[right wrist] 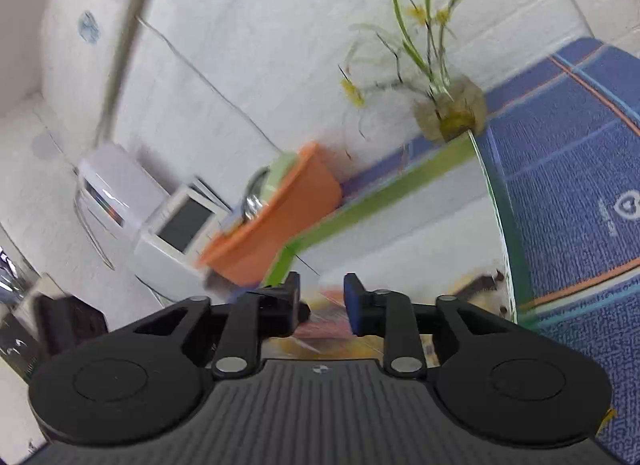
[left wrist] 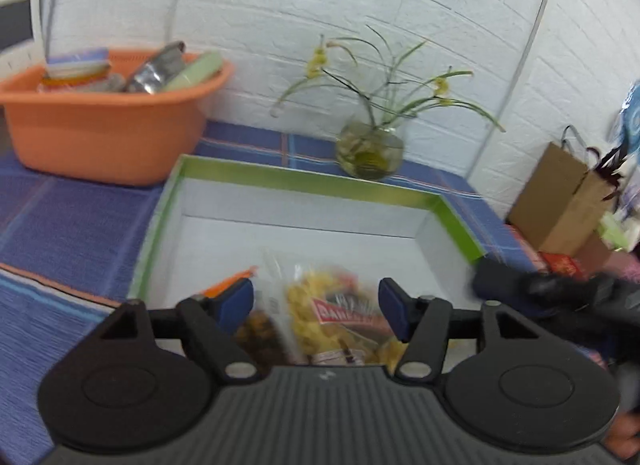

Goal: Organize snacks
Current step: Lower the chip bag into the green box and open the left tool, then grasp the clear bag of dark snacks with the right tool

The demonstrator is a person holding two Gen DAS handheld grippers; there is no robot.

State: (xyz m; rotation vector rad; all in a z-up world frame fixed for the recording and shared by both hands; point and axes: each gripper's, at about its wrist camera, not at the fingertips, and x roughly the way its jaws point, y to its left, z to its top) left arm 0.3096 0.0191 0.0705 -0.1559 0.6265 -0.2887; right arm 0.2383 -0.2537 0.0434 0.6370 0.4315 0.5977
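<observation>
A white box with a green rim (left wrist: 312, 179) lies open on the blue cloth. Inside it, at the near end, lie a clear bag of yellow snacks (left wrist: 340, 317), a bag with dark snacks (left wrist: 260, 335) and an orange packet (left wrist: 234, 283). My left gripper (left wrist: 316, 309) is open and hovers over these bags, its blue pads apart on either side of the yellow bag. My right gripper (right wrist: 322, 303) is tilted over the same box (right wrist: 360, 201), its jaws partly open with nothing clearly between them; blurred snack packets (right wrist: 320, 329) lie below it. The right gripper also shows in the left wrist view (left wrist: 552, 293).
An orange tub (left wrist: 108, 129) with cans and packets stands at the back left, also in the right wrist view (right wrist: 276, 229). A glass vase with a plant (left wrist: 370, 149) stands behind the box. A brown paper bag (left wrist: 560, 201) stands at the right. A white appliance (right wrist: 172, 225) is beyond the tub.
</observation>
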